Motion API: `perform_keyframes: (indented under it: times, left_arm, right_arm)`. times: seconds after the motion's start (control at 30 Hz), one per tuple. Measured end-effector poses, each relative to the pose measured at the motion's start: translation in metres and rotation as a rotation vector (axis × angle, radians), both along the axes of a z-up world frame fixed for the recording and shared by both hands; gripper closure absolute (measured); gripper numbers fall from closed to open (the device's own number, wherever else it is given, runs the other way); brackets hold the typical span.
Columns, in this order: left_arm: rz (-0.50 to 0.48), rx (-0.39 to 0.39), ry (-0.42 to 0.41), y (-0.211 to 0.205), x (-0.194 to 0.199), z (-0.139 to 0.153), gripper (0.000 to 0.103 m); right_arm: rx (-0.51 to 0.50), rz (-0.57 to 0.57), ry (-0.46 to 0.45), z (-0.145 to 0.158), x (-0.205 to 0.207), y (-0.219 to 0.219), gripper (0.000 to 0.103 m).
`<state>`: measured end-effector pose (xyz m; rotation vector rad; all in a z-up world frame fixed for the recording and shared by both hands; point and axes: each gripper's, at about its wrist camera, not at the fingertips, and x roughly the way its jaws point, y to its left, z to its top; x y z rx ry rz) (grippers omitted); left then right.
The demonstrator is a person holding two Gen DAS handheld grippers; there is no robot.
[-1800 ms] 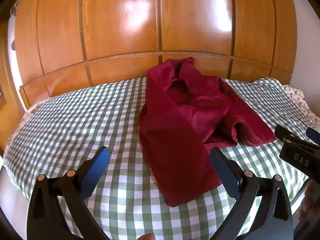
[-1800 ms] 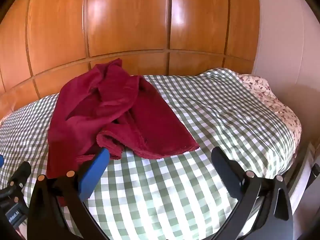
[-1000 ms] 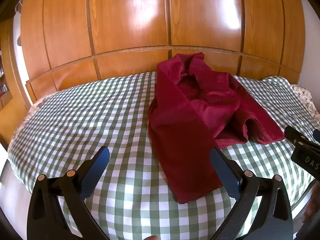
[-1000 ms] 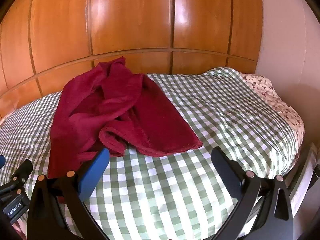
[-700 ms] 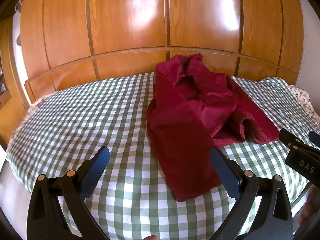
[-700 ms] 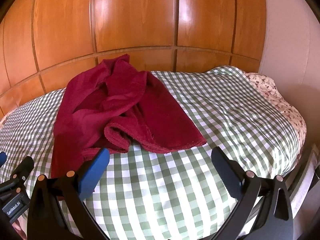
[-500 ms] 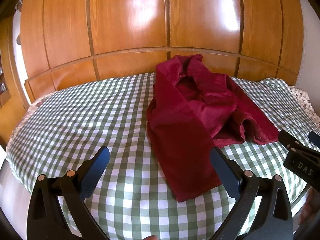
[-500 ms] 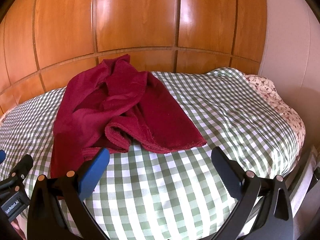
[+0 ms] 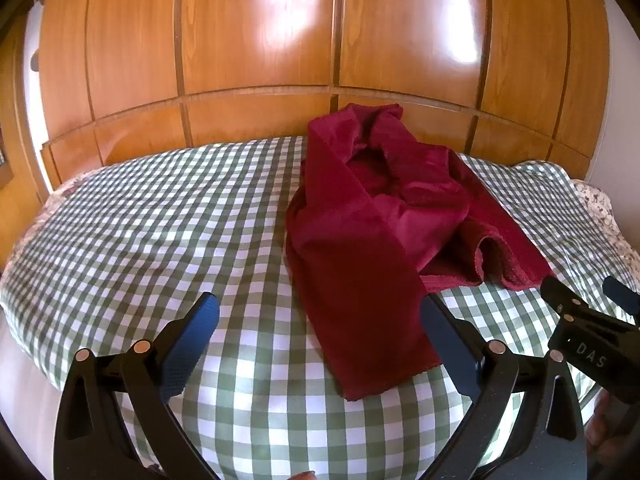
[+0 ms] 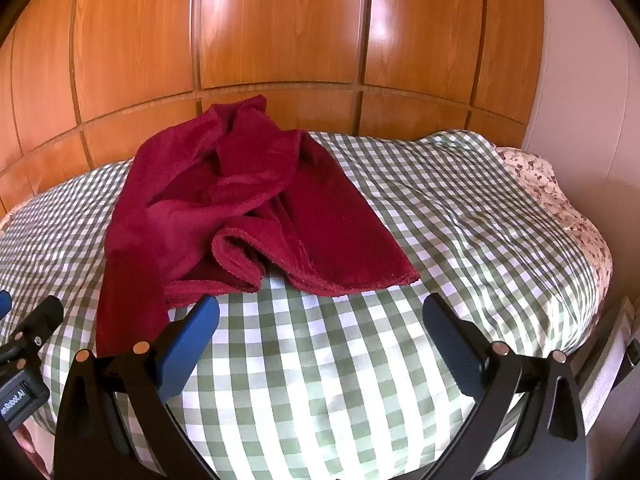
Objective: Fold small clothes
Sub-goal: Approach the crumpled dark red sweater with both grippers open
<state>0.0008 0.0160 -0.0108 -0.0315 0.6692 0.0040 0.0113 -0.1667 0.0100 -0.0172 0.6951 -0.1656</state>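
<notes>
A dark red fleece cloth (image 9: pixel 372 232) lies crumpled on the green-and-white checked bedcover (image 9: pixel 160 232), one long strip reaching toward the near edge. In the right wrist view the same red cloth (image 10: pixel 240 208) has a curled edge and a flat corner at the front. My left gripper (image 9: pixel 320 320) hovers open above the bedcover, its right finger next to the strip's near end. My right gripper (image 10: pixel 320 316) is open too, just short of the cloth's front edge, holding nothing. The right gripper's tip (image 9: pixel 588 320) shows at the left view's right edge.
Glossy wooden wardrobe panels (image 9: pixel 320 40) rise behind the bed. A floral sheet (image 10: pixel 560 208) shows at the bed's right edge beside a pale wall (image 10: pixel 592 80). The left gripper's body (image 10: pixel 24 360) shows at the lower left of the right wrist view.
Both grippers have shifted only slightly relative to the bed; the red cloth lies as before and both stay open.
</notes>
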Motion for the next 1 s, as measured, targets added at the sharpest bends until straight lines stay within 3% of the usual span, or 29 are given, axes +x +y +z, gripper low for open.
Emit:
perform_keyframes:
  times: [0.7,1.0]
  left_arm:
    - [-0.011,0.018,0.026,0.0,0.006,-0.01,0.004]
    - [-0.014,0.017,0.035,0.0,0.008,-0.013,0.004]
  right_arm:
    - [0.047,-0.03,0.112,-0.033,0.013,-0.015,0.002]
    - [0.104,-0.041,0.234,-0.063,0.024,-0.031,0.002]
